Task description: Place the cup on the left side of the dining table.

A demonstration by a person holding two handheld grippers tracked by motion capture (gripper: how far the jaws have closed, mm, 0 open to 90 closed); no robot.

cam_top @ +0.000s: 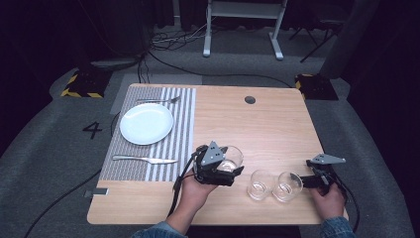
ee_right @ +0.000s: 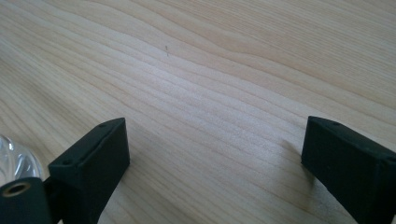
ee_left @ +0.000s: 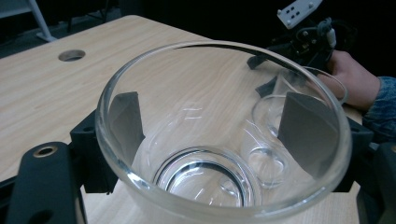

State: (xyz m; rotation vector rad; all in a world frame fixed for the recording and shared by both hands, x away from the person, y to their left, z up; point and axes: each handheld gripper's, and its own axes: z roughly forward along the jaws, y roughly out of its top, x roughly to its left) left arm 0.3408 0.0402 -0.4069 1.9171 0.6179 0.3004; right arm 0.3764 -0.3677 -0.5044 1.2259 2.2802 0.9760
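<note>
While we clamp the left gripper (cam_top: 229,167) on a glass (cam_top: 230,157) | slick, brittle; grip walls | right gripper (ee_right: 212,163) released

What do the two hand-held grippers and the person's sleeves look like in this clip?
Both are black, blocky tools. The left hand-held gripper and the right hand-held gripper each carry a grey three-cornered plate on top, and a black cable trails from each toward the person. The right gripper view shows thick, squared black fingers with small screw holes. The sleeves are blue denim.
</note>
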